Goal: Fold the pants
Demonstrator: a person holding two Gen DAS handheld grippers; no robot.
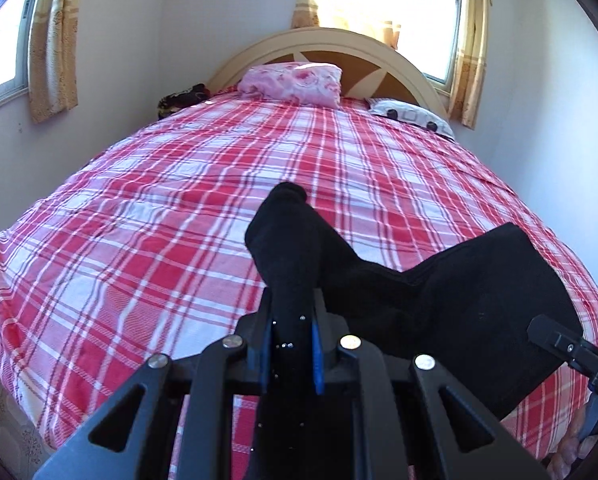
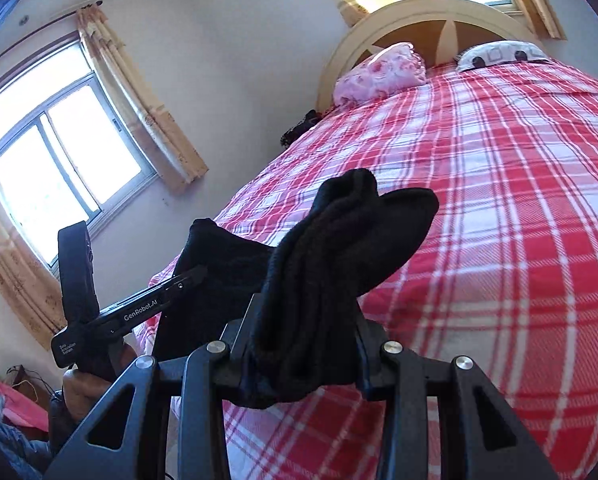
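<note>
1. Between the jaws of the left gripper [image 1: 291, 320] a bunched fold of the black pants [image 1: 459, 288] is pinched; the jaws are drawn fully narrow on the cloth.
2. A thicker wad of the same pants [image 2: 331, 264] is clamped in the right gripper [image 2: 303, 344], its jaws held partly apart by the fabric.
3. The garment is seen raised at both gripped ends, its middle sagging between them over the near edge of the bed [image 1: 179, 200].
4. The left gripper [image 2: 187, 276] is seen from the right wrist view, held by a hand [image 2: 87, 388].
5. A red-and-white plaid sheet covers the bed.
6. A pink pillow [image 1: 295, 82] and a white patterned pillow [image 1: 411, 116] are noted at the arched headboard [image 1: 339, 44].
7. Curtained windows [image 2: 59, 152] are recorded behind.
</note>
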